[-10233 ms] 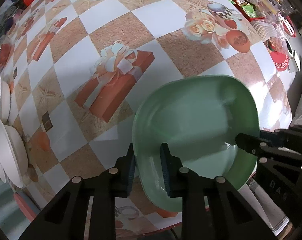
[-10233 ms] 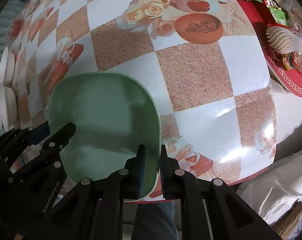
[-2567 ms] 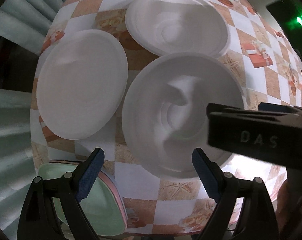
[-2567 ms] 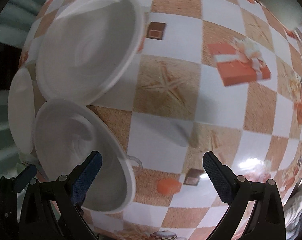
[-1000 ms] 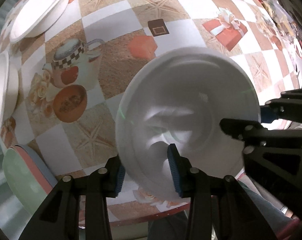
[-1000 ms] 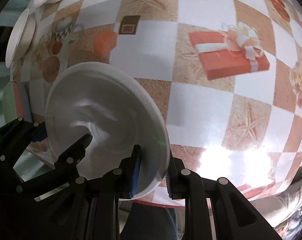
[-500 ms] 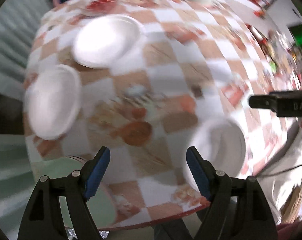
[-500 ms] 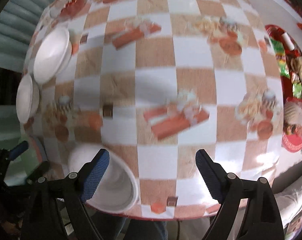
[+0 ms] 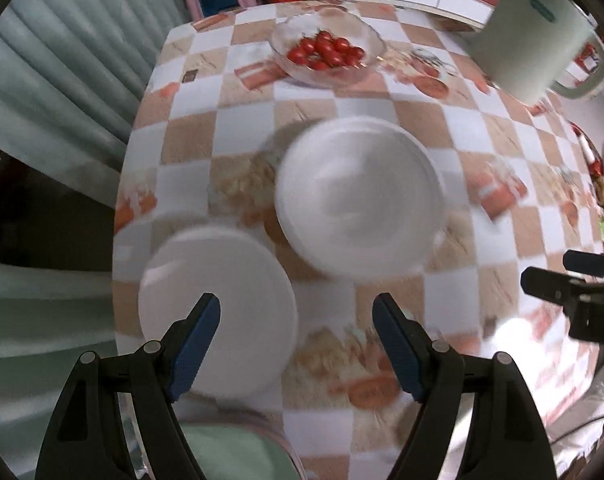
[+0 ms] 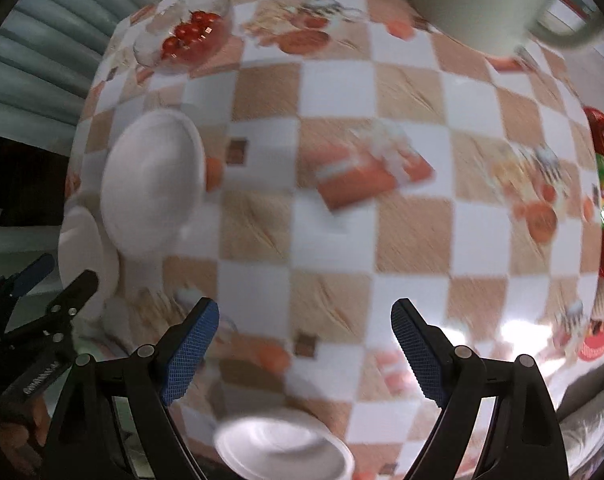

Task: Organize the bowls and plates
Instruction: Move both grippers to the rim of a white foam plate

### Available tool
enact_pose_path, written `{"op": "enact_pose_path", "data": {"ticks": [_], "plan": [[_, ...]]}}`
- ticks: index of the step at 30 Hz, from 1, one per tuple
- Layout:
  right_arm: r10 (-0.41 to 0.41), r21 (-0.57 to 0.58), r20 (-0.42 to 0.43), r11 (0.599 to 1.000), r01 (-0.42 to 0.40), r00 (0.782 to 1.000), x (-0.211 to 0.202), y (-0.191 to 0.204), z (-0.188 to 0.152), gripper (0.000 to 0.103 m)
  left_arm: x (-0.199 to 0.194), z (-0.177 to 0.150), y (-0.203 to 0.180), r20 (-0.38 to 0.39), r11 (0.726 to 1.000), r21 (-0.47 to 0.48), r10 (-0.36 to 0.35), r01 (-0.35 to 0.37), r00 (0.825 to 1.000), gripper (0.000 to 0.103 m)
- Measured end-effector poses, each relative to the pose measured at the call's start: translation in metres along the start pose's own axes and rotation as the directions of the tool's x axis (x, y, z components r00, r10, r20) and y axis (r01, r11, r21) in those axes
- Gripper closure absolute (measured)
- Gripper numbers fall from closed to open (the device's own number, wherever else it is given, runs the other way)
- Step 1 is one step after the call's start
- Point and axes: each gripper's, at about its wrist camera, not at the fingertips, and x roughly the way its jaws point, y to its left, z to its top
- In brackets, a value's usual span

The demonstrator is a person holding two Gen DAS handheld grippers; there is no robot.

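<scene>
Both grippers (image 9: 296,314) (image 10: 305,318) now bowl-free, open

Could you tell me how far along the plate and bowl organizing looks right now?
Partly done. One white bowl sits released at the near table edge, and a green plate lies at the near corner. Both the left gripper and right gripper are open and empty. Two white dishes remain unstacked.

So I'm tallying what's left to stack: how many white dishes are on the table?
3 white dishes: one mid-frame in the left wrist view, one lower left of it, one at the bottom of the right wrist view. Others may be hidden.
</scene>
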Motion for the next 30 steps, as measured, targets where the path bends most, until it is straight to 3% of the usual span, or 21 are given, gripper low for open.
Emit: {"op": "enact_pose_path", "data": {"ticks": [4,12,21,27,29,30], "plan": [[0.019,0.009,0.006,1.0,-0.019,1.0,0.009,0.015,0.023,0.014,0.015,0.025,0.001,0.006,1.0,0.004,0.027,-0.027,1.0,0.022],[0.011,0.019,-0.012,1.0,-0.011,1.0,0.04,0.036,0.048,0.014,0.046,0.065,-0.001,0.005,0.99,0.115,0.087,-0.087,0.996,0.022],[0.01,0.03,-0.042,1.0,-0.009,0.999,0.063,0.043,0.056,0.014,0.08,0.074,-0.001,-0.065,0.982,0.166,0.105,-0.093,0.992,0.022],[0.047,0.071,-0.059,0.997,-0.043,0.997,0.073,0.042,0.056,0.041,0.091,0.078,-0.001,-0.087,0.986,0.152,0.079,-0.065,0.993,0.022],[0.076,0.08,-0.061,0.994,-0.071,0.995,0.075,0.043,0.055,0.051,0.091,0.079,-0.004,-0.085,0.986,0.157,0.075,-0.061,0.994,0.027],[0.088,0.078,-0.062,0.993,-0.083,0.994,0.075,0.044,0.054,0.054,0.091,0.079,-0.005,-0.089,0.987,0.157,0.059,-0.045,0.994,0.035]]}}
